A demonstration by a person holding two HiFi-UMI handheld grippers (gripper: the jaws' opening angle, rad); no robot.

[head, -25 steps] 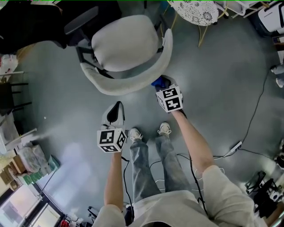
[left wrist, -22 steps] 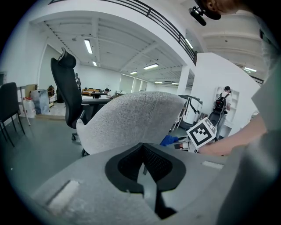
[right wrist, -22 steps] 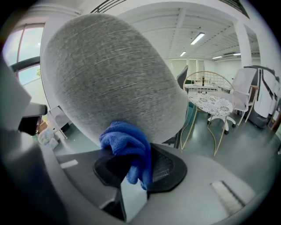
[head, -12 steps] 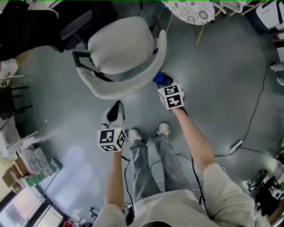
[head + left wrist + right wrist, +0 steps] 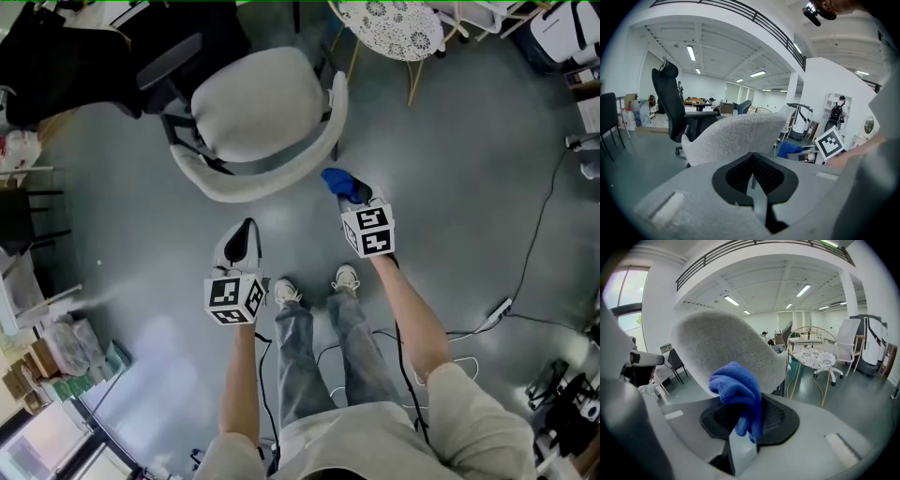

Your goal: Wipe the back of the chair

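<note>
The grey chair's curved back (image 5: 267, 178) wraps the near side of its seat (image 5: 255, 103). My right gripper (image 5: 354, 197) is shut on a bunched blue cloth (image 5: 339, 180), which hangs a short gap off the back's right end. In the right gripper view the blue cloth (image 5: 738, 391) sticks up from the shut jaws, with the chair back (image 5: 724, 348) just beyond. My left gripper (image 5: 247, 225) hovers below the back's middle, shut and empty. In the left gripper view the chair back (image 5: 736, 136) stands ahead, with the cloth (image 5: 790, 149) to its right.
A black office chair (image 5: 141, 52) stands behind the grey one at the upper left. A white lace-pattern round table (image 5: 389, 23) is at the top. Cables and a power strip (image 5: 497, 309) lie on the floor at the right. The person's shoes (image 5: 286, 291) are just below the grippers.
My right gripper has drawn the blue cloth down and right, off the right end of the chair's back, so a gap now shows. The left gripper has barely moved.
</note>
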